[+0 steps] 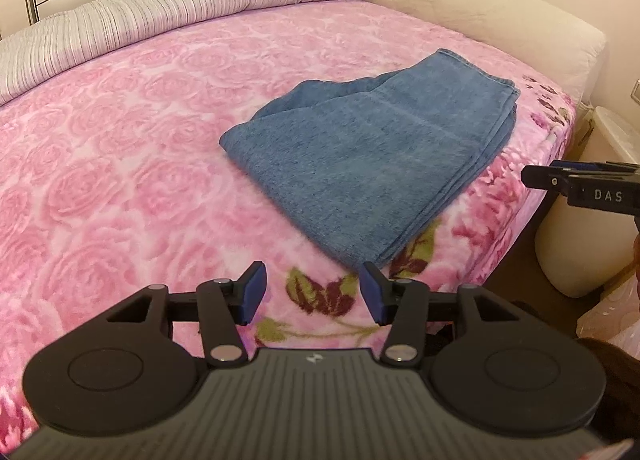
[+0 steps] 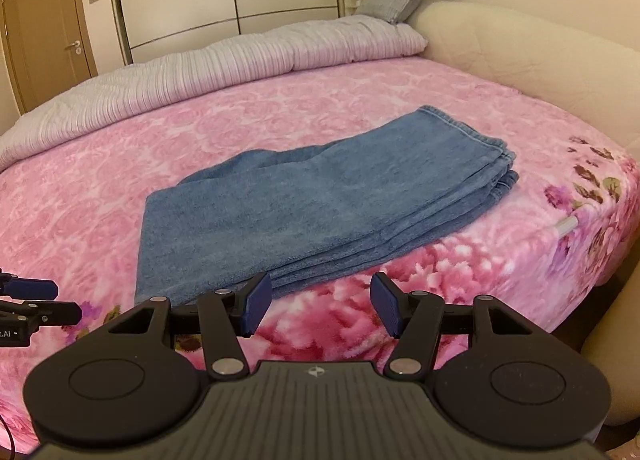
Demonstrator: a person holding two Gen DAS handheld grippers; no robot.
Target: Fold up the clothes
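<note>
**Denim folded, both grippers clear**

Black-framed and blue-padded, the left gripper [image 1: 313,292] and right gripper [image 2: 320,304] hover at the near edge of the bed, jaws parted with nothing between them. Just beyond, the jeans [image 2: 320,196] lie on the pink rose blanket [image 1: 120,140] near its corner, stacked in flat layers with hems aligned. Farther back sit the striped duvet [image 2: 240,56] and cream headboard [image 1: 480,8]. This fold looks finished; next would be neatening an edge or fetching another garment.

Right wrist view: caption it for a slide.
Folded blue denim garment on pink rose-patterned blanket; open right gripper empty.
</note>
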